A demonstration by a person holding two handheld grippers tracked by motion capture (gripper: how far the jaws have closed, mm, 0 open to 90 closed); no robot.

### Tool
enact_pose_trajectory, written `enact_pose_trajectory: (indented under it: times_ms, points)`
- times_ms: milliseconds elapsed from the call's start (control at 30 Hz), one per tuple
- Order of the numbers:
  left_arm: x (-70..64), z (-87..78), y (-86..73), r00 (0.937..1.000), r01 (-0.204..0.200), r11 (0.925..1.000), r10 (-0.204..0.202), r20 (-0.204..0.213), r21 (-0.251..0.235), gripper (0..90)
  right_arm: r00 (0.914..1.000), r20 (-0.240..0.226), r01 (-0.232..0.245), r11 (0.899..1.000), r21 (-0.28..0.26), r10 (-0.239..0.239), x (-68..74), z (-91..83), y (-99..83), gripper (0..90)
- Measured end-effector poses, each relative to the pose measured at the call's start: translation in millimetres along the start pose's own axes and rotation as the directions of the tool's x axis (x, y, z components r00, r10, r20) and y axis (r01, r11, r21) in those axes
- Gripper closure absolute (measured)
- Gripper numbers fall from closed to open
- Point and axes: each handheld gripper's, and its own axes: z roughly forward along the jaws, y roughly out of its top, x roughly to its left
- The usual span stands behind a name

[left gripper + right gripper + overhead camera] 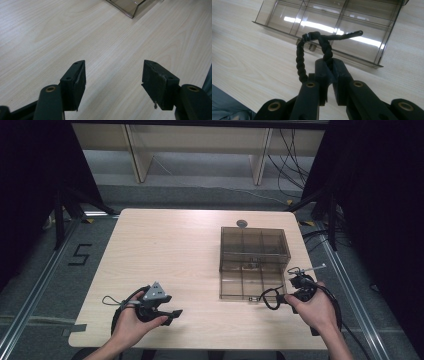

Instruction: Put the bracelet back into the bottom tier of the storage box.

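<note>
1. My left tool (pixel 170 312), near left of the tabletop (pixel 165 250): held low in the left hand (pixel 131 320), grey three-cornered plate on top. In the left gripper view its jaws stand wide apart with bare wood between them; it holds nothing.
2. My right tool (pixel 272 297), near right of the tabletop: held in the right hand (pixel 312 307). In the right gripper view the jaws are closed tight on a black braided cord (pixel 325 48). I log it as gripped.
3. Black braided cord: it rises from the closed jaws, bends over in a loop with a glossy knot or clasp at the top, and drops again at the tool's left side. One stiff end sticks out toward the box. In the high view the loop (pixel 270 297) hangs just in front of the box's near edge, apart from it as far as I can tell.
4. Smoky clear plastic box (pixel 254 262), right half of the tabletop, just beyond the right tool: divided into compartments, lid opened flat toward me. A small item lies in one middle compartment; too small to identify.
5. Small dark round object (pixel 242 223), on the tabletop just behind the box, near the far edge.
6. Floor marking "5" (pixel 80 254), left of the tabletop.
</note>
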Motion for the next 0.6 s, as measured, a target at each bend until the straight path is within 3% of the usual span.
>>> enact_pose_trajectory:
  times_ms: [67, 100, 133, 233, 333, 367, 400, 433, 600]
  points:
    - [1.3, -1.0, 0.7, 0.9998, -0.02, 0.9998, 0.02, -0.003, -0.001, 35.7, 0.9994, 0.0, -0.034, 0.999, 0.014, 0.034, 1.1, -1.0, 1.8, 83.7]
    - [1.3, -1.0, 0.7, 0.9999, -0.017, 0.9999, 0.017, -0.004, -0.003, 35.7, 0.9997, 0.005, -0.023, 1.0, 0.017, 0.023, -0.8, -0.3, 2.2, 83.7]
    - [1.4, -0.7, 0.5, 0.9999, -0.016, 0.9998, 0.016, -0.003, -0.006, 35.6, 0.9987, 0.003, -0.052, 0.998, 0.026, 0.052, 0.5, -0.7, 3.8, 83.7]
    - [1.4, -1.1, 0.6, 0.9998, -0.019, 0.9998, 0.019, -0.002, -0.003, 35.6, 0.9972, 0.002, -0.075, 0.996, 0.043, 0.075, -0.5, -1.7, 7.2, 83.7]
    - [0.7, -0.7, 0.6, 0.9999, -0.014, 0.9999, 0.014, 0.0, -0.007, 35.6, 0.9979, 0.022, -0.062, 0.997, 0.046, 0.061, -4.1, -0.7, 10.0, 83.7]
    - [1.2, -1.4, 0.7, 0.9998, -0.022, 0.9998, 0.022, 0.001, 0.0, 35.5, 0.9994, 0.011, -0.034, 0.999, 0.025, 0.034, -6.0, 0.7, 10.3, 83.7]
    - [1.1, -1.3, 0.6, 0.9998, -0.021, 0.9998, 0.021, 0.001, -0.001, 35.5, 0.9973, 0.046, -0.06, 0.997, 0.05, 0.058, -5.9, 0.8, 11.7, 83.7]
    - [1.1, -1.4, 0.6, 0.9998, -0.021, 0.9998, 0.021, 0.001, -0.002, 35.5, 0.9957, 0.031, -0.089, 0.994, 0.062, 0.087, -3.9, 0.6, 12.9, 83.7]
    - [1.3, -1.4, 0.6, 0.9998, -0.018, 0.9998, 0.018, 0.001, -0.004, 35.6, 0.9947, 0.037, -0.098, 0.992, 0.074, 0.096, -7.5, 3.3, 15.7, 83.7]
